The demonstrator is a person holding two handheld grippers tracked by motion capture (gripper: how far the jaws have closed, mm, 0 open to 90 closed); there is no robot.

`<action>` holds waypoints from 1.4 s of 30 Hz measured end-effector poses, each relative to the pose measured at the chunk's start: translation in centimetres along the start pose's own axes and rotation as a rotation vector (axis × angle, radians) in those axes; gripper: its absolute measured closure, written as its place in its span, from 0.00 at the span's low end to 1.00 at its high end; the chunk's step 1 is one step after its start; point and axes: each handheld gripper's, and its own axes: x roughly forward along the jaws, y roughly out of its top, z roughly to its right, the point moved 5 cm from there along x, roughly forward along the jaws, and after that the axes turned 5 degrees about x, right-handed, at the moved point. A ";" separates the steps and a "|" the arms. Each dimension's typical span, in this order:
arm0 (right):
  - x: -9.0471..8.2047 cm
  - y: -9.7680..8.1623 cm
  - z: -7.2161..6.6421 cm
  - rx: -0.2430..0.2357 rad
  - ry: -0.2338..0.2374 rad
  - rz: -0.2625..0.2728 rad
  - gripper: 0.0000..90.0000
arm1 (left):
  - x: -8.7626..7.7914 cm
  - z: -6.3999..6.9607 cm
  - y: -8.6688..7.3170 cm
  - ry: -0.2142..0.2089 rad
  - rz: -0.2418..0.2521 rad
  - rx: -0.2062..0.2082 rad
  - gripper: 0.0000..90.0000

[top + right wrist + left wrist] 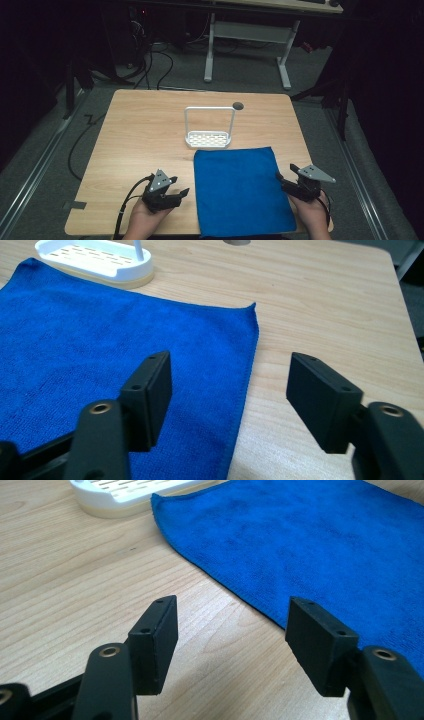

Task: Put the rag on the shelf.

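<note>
- Wood table (140, 130); blue cloth (240, 187) flat, touching white rack (208, 138).
- Left gripper (176, 192) and right gripper (283, 181) flank cloth, jaws apart, empty; probably readying edge grasps.

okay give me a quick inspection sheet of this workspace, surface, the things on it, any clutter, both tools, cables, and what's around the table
Surface: light wooden table, flat, with a round grommet hole near the far edge.
Job's things: blue cloth spread flat at the near middle, its near edge at the table's front edge; white slotted rack with an upright hoop handle at the cloth's far edge.
Clutter: nothing seen on the table.
Tools: left tool open, held left of the cloth, holding nothing; right tool open, at the cloth's right edge, holding nothing.
Cables: a black cable trails from the left tool; loose cables on the floor.
Surroundings: grey carpet, a white-legged desk behind, dark elsewhere.
</note>
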 end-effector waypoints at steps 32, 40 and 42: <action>0.4 0.4 -1.5 -0.054 0.041 -0.035 0.24 | 5.6 -2.5 4.7 0.083 -0.054 0.013 0.36; 0.4 0.4 -1.4 -0.061 0.046 -0.035 0.22 | 7.3 -3.1 5.6 0.115 -0.063 0.043 0.40; 0.5 0.4 -1.4 -0.059 0.048 -0.037 0.22 | 7.9 -3.4 5.7 0.120 -0.063 0.025 0.40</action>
